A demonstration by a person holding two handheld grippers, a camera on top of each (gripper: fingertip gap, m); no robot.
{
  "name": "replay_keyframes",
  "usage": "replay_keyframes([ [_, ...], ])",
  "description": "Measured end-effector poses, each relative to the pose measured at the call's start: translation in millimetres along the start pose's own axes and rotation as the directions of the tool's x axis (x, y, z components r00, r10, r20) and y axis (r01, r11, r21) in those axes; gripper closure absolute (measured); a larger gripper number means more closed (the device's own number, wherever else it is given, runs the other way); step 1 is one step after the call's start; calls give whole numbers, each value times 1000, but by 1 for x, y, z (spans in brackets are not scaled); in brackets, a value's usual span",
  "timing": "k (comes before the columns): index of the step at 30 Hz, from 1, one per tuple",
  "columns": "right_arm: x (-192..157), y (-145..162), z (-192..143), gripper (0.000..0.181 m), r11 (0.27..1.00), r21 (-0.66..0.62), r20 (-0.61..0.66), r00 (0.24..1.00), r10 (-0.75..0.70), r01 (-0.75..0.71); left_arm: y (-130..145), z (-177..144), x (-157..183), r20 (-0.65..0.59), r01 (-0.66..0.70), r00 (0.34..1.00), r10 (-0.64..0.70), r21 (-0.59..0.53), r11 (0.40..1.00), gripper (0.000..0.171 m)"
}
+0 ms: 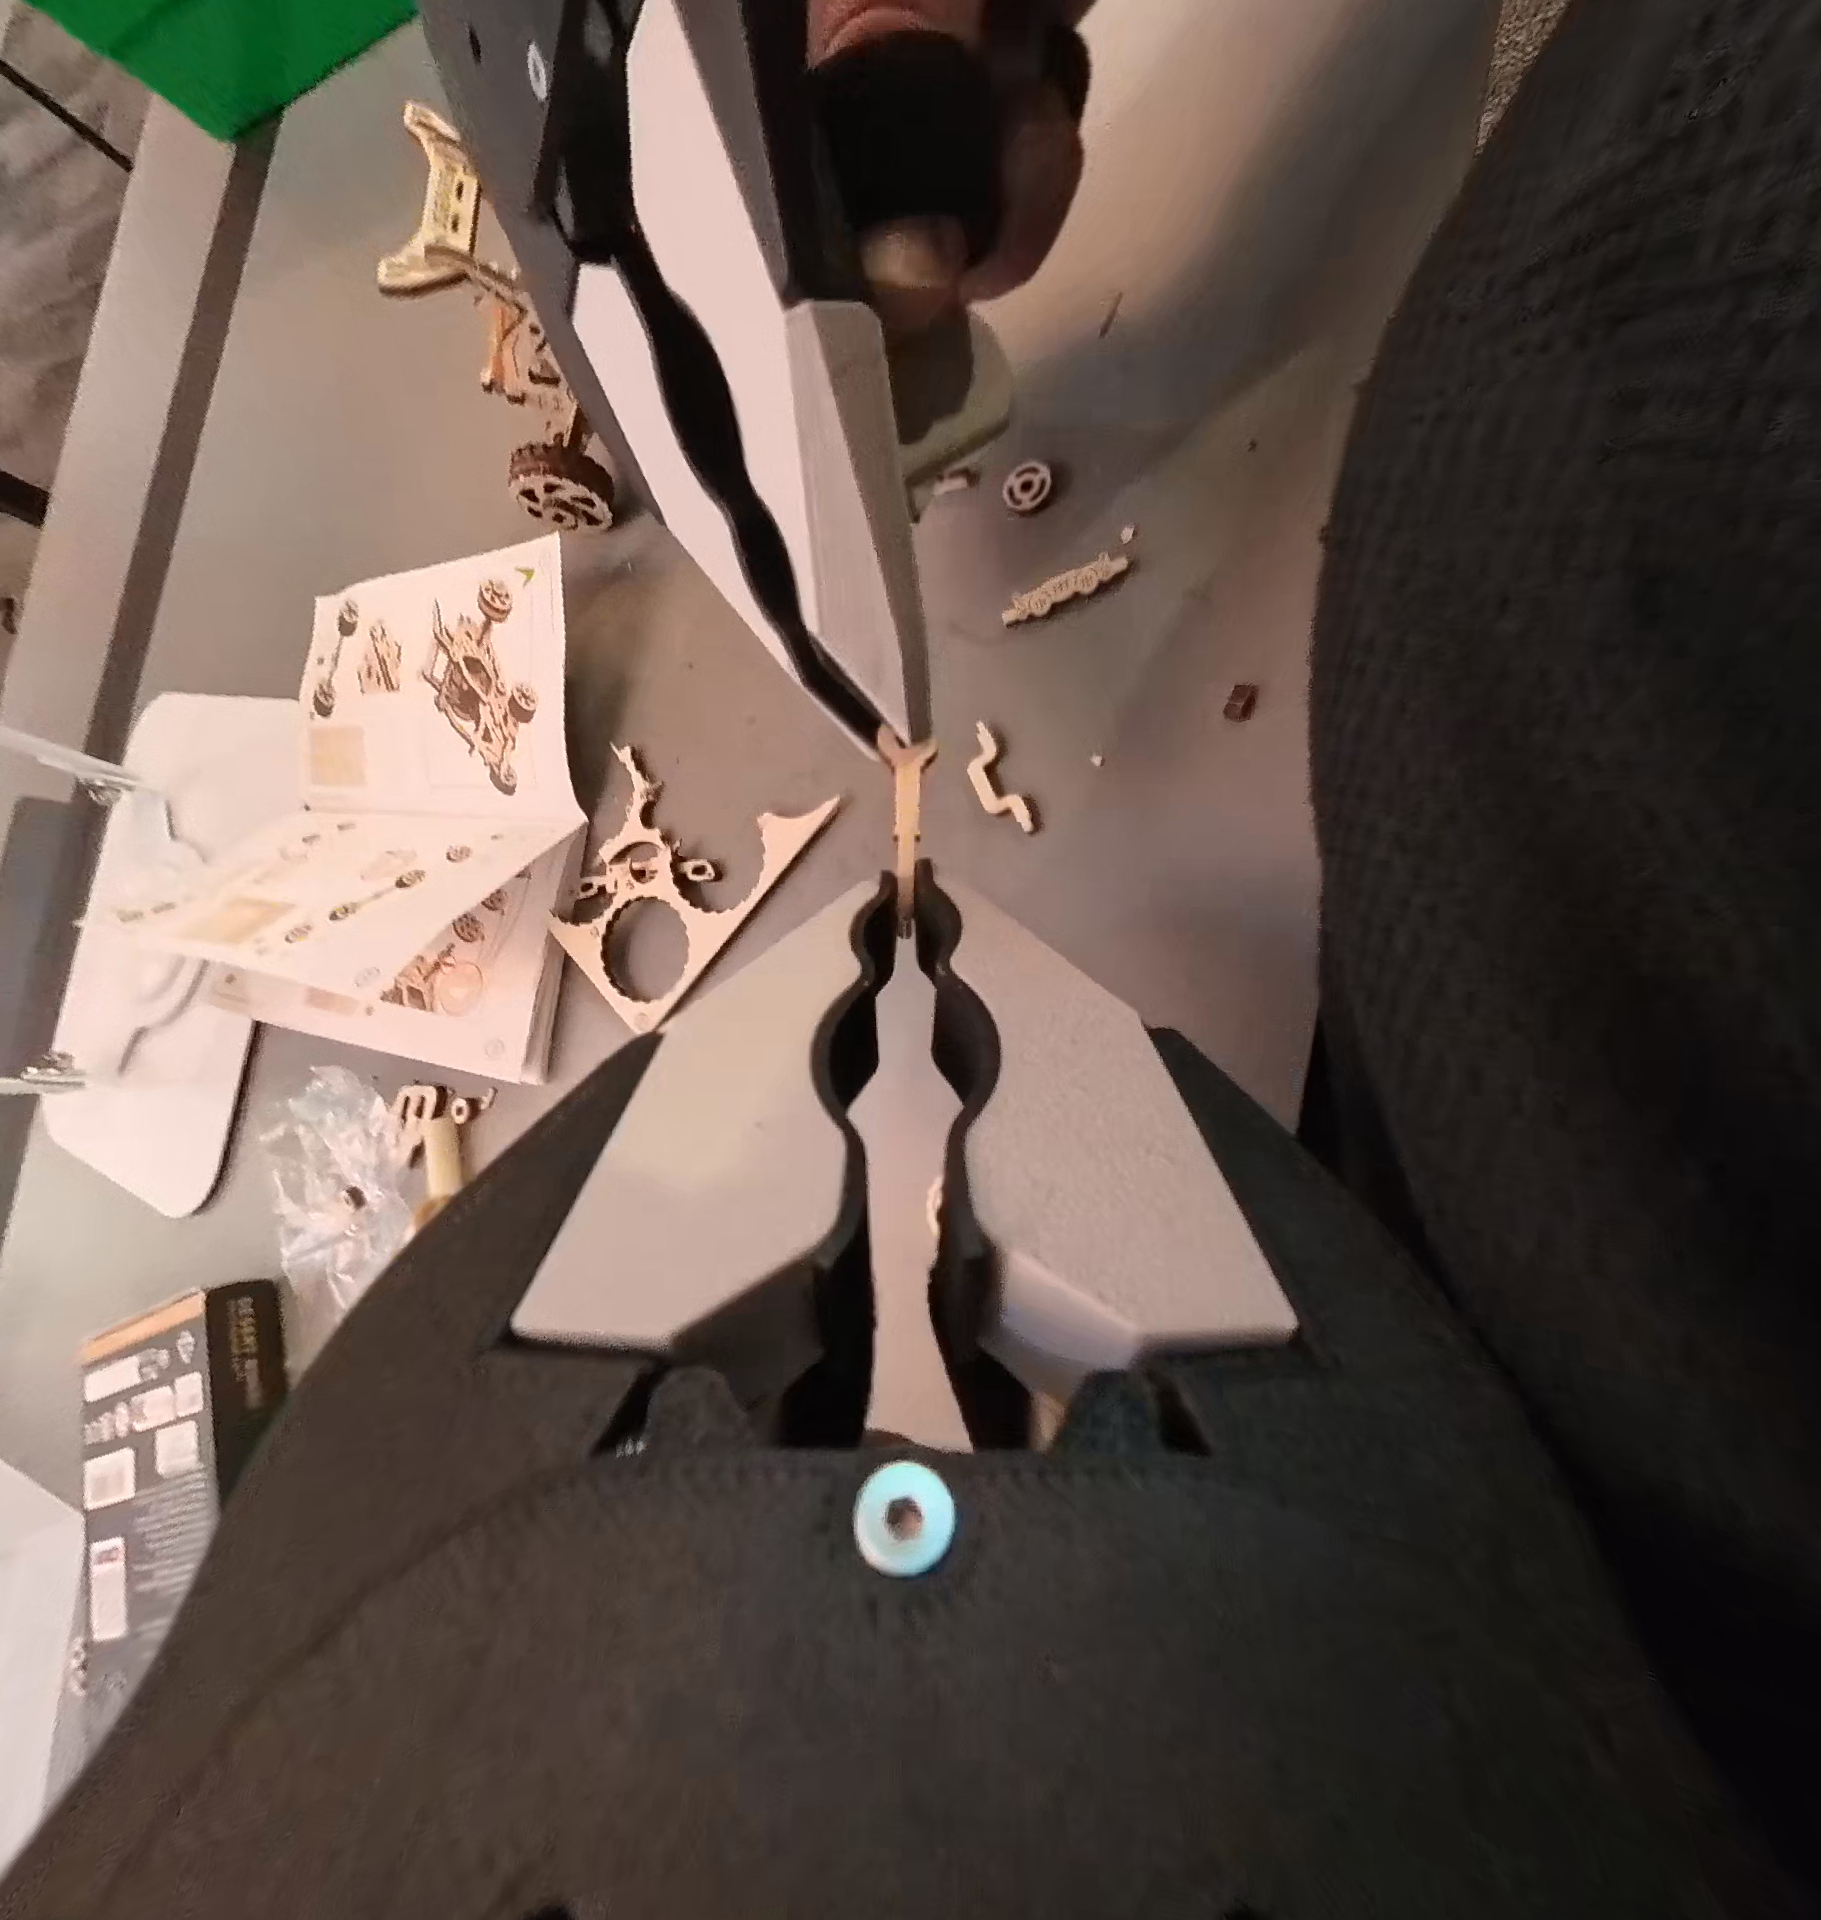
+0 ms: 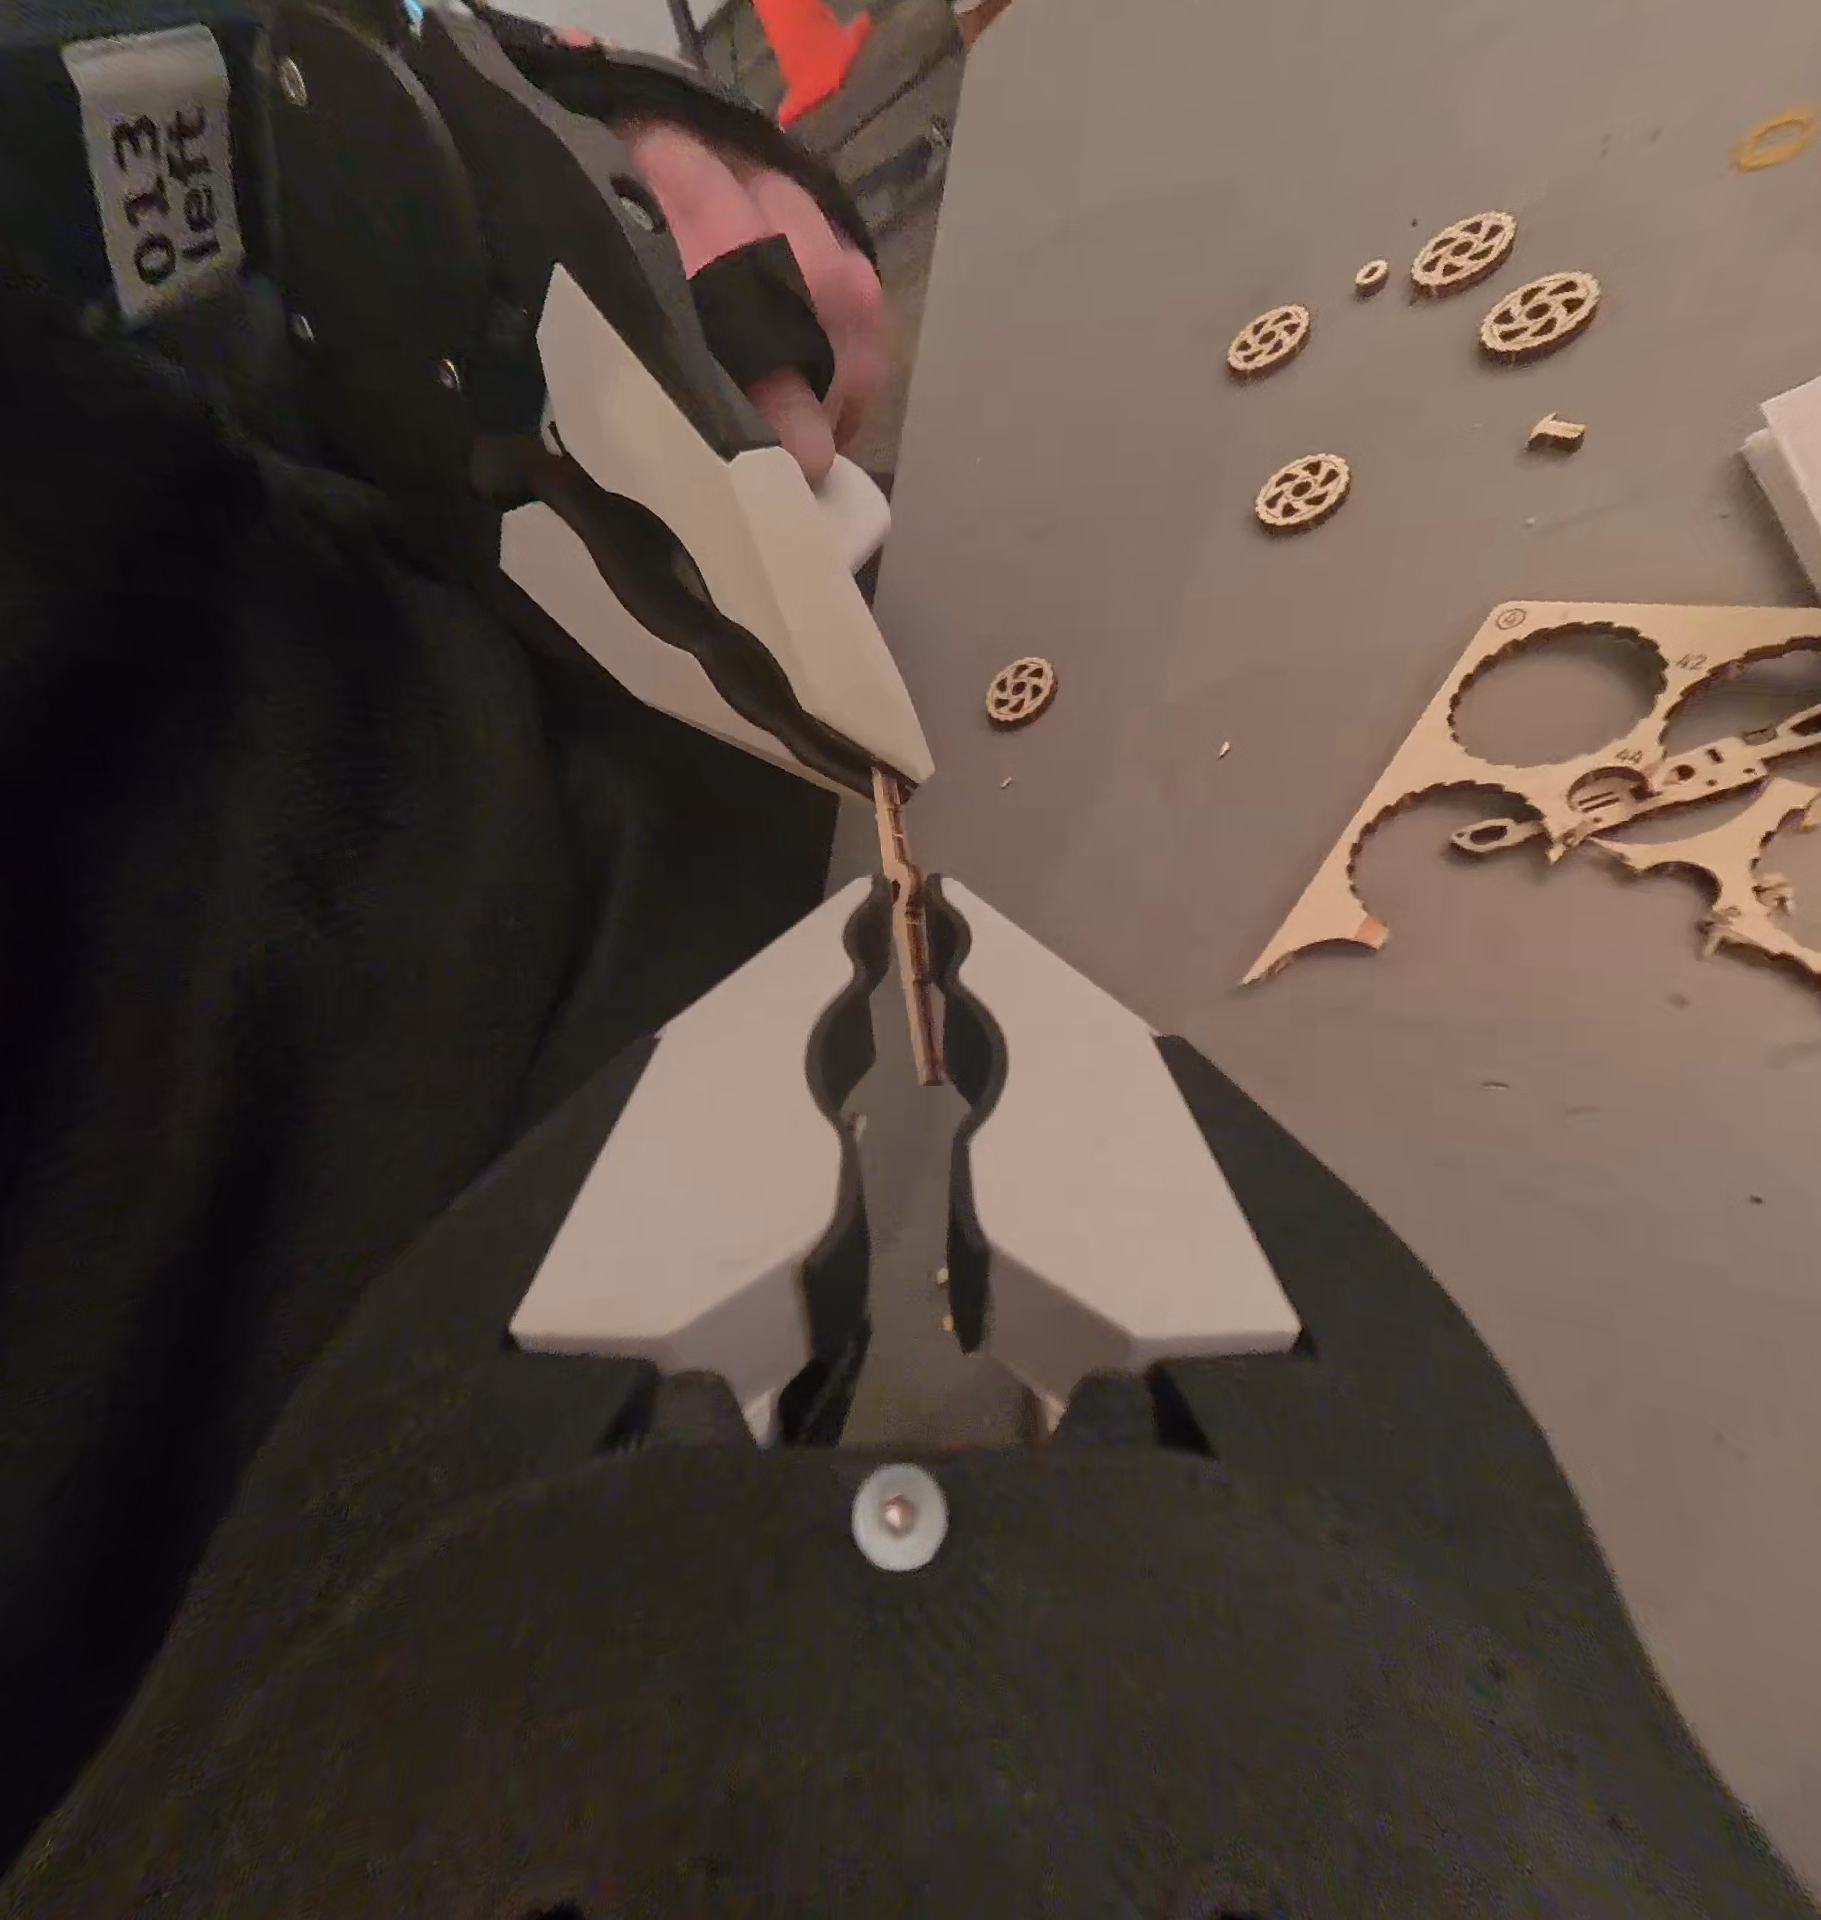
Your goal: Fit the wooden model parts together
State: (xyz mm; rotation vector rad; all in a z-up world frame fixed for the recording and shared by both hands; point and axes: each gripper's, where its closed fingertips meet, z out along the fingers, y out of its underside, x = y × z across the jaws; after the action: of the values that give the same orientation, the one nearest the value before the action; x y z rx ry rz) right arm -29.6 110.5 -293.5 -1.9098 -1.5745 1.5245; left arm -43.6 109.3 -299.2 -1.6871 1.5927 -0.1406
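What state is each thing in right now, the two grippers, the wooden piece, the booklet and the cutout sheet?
Left gripper: jaws shut on the wooden strip.
Right gripper: jaws shut on the same strip.
Wooden strip: held at both ends, above the table.
Instruction booklet: lying open.
Cutout sheet: flat, wheel holes empty.

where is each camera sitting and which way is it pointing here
Left wrist view: sits on the left gripper, looks along its jaws over the grey table with the booklet; the right gripper and a hand come in from above.
Right wrist view: sits on the right gripper, facing the left gripper, a hand and dark clothing, with wooden wheels on the table to the right.
Shared: the thin wooden strip pinched at both ends, and the cut-out wooden sheet.
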Motion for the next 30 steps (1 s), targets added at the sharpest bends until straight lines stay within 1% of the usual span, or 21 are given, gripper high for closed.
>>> replay_keyframes([
  [1, -1, -1, -2, 177, 1000, 15, 15, 1000, 17, -18, -2, 0, -1, 6, -10, 1000, 10, 8, 1000, 171],
  [3, -5, -4, -5, 167, 997, 41, 62, 996, 69, -72, -8, -1, -4, 21, -30, 999, 29, 27, 999, 171],
  [4, -7, -4, -5, 174, 996, 43, 68, 995, 69, -72, -9, -2, -5, 27, -40, 999, 39, 27, 999, 171],
  [5, -6, -3, -6, 176, 997, 46, 47, 997, 59, -61, -11, -1, -6, 26, -48, 999, 47, 28, 998, 171],
  [8, -9, -6, -10, 179, 995, 77, 47, 997, 64, -68, -13, 0, -8, 33, -63, 998, 62, 35, 997, 171],
  [12, -6, -6, -12, 180, 992, 106, 6, 998, 62, -63, -13, 2, -9, 24, -31, 999, 29, 50, 998, 170],
  [14, -5, -8, -16, 180, 990, 130, -16, 998, 65, -62, -14, 1, -12, 13, 9, 1000, -10, 70, 997, 165],
  [16, 1, -8, -21, 180, 988, 148, -66, 996, 61, -51, -11, -3, -21, 24, 55, 998, -57, 84, 995, 158],
  [17, 1, -8, -24, 180, 987, 154, -78, 995, 54, -41, -7, -5, -27, 37, 78, 996, -81, 82, 994, 156],
  [19, 5, -7, -30, 180, 987, 161, -119, 992, 46, -26, 9, -4, -42, 58, 141, 988, -143, 38, 989, 146],
  [21, 8, -6, -36, 180, 986, 165, -163, 986, 36, -8, 30, -3, -57, 88, 184, 979, -182, -14, 983, 145],
  [24, 13, 0, -42, 180, 987, 159, -208, 978, 29, 5, 54, 4, -69, 72, 276, 960, -271, -73, 958, 139],
  [27, 14, 4, -46, 180, 984, 177, -215, 976, 42, -4, 77, 11, -85, 99, 323, 945, -312, -137, 936, 139],
  [30, 18, 8, -50, 180, 983, 185, -242, 969, 51, -6, 87, 23, -88, 49, 394, 919, -392, -155, 906, 141],
])
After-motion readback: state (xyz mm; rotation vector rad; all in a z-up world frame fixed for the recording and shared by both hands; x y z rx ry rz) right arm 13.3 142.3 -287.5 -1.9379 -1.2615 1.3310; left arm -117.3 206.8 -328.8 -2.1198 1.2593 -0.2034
